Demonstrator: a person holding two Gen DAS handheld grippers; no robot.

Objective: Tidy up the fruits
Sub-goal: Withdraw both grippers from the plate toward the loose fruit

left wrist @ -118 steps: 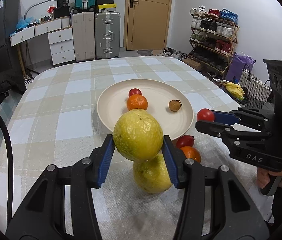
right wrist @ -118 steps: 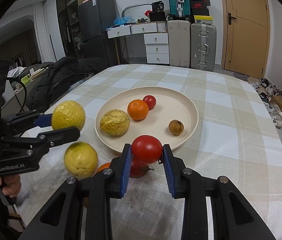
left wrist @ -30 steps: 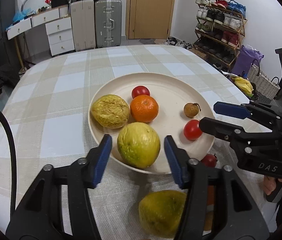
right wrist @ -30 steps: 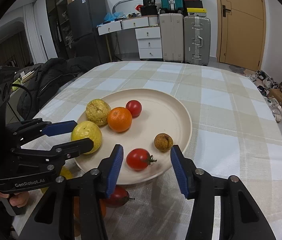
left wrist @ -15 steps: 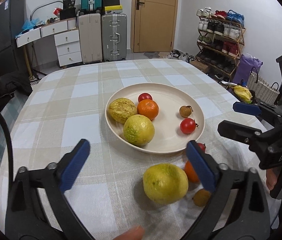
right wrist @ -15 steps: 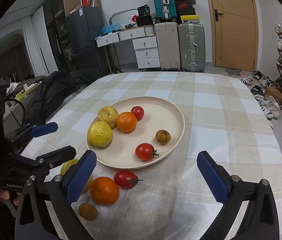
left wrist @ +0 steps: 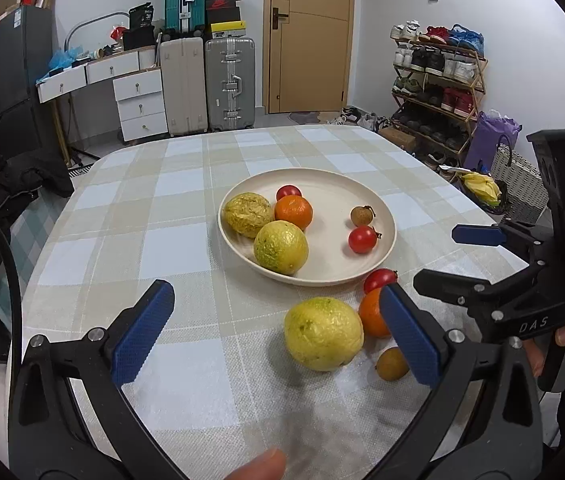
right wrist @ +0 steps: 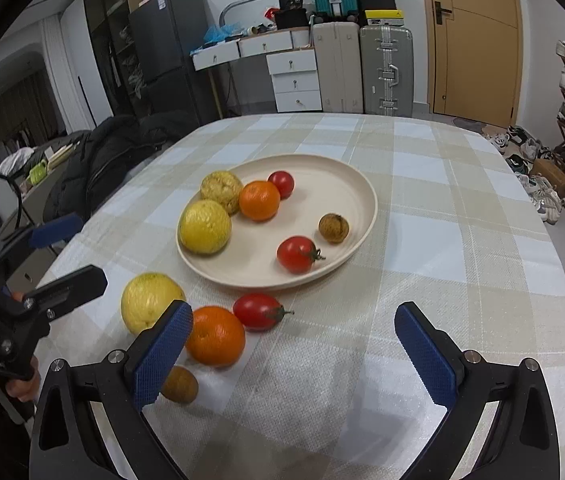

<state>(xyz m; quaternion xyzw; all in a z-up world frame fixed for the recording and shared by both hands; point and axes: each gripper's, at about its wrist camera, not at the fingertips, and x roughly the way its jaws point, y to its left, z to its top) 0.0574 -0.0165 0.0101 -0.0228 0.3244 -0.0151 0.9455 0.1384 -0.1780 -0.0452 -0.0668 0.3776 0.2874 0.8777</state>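
Left tongs [left wrist: 276, 328] released, angled down, yellow fruit [left wrist: 323, 338] between pads; right tongs [right wrist: 292, 354] released, orange [right wrist: 214, 336] beside left pad.

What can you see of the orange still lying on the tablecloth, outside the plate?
The orange is round, bright and glossy, with a dimpled peel and a small stem dimple on top. It rests on the checked tablecloth just short of the plate, between a yellow citrus fruit and a red tomato, close against both. Nothing grips it.
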